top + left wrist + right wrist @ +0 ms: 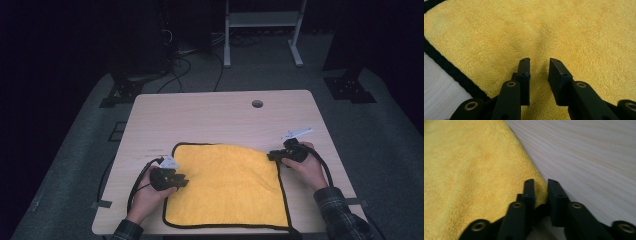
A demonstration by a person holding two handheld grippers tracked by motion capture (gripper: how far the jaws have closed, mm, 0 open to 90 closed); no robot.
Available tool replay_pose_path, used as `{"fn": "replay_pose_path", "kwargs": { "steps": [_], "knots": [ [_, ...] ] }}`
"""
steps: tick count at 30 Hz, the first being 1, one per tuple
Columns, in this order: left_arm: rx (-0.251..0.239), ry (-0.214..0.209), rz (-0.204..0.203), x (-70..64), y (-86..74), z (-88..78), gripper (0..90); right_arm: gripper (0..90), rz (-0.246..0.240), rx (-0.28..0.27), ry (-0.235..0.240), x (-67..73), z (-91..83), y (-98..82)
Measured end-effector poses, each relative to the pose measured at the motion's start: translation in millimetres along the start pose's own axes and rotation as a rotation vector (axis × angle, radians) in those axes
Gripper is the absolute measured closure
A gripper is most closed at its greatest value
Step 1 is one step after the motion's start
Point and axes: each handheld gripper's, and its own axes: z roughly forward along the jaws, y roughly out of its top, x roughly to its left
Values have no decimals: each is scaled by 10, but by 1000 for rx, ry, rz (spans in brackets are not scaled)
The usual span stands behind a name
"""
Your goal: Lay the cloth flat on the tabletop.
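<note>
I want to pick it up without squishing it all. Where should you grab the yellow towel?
Grab the yellow towel by its black-trimmed edge, coming in low from the side. It lies flat on the table, so only the edges give the jaws something to pinch. The right gripper already straddles one.

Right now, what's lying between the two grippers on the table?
In the high view, the yellow towel spans the whole stretch between the left gripper and right gripper; nothing sits on it.
</note>
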Motion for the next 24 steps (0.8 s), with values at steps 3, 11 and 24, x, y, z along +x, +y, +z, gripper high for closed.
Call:
{"fn": "replay_pose_path", "kwargs": {
  "steps": [3, 11, 24],
  "knots": [
    [-1, 3, 1, -6, 1, 2, 704, 826, -36, -29, -5, 80, -68, 27],
    [1, 9, 8, -12, 1, 1, 701, 795, -268, -13, 151, 771, -219, -52],
    [3, 7, 8, -8, 2, 0, 700, 632, -179, -59, 131, 618, -214, 19]
  ]
}}
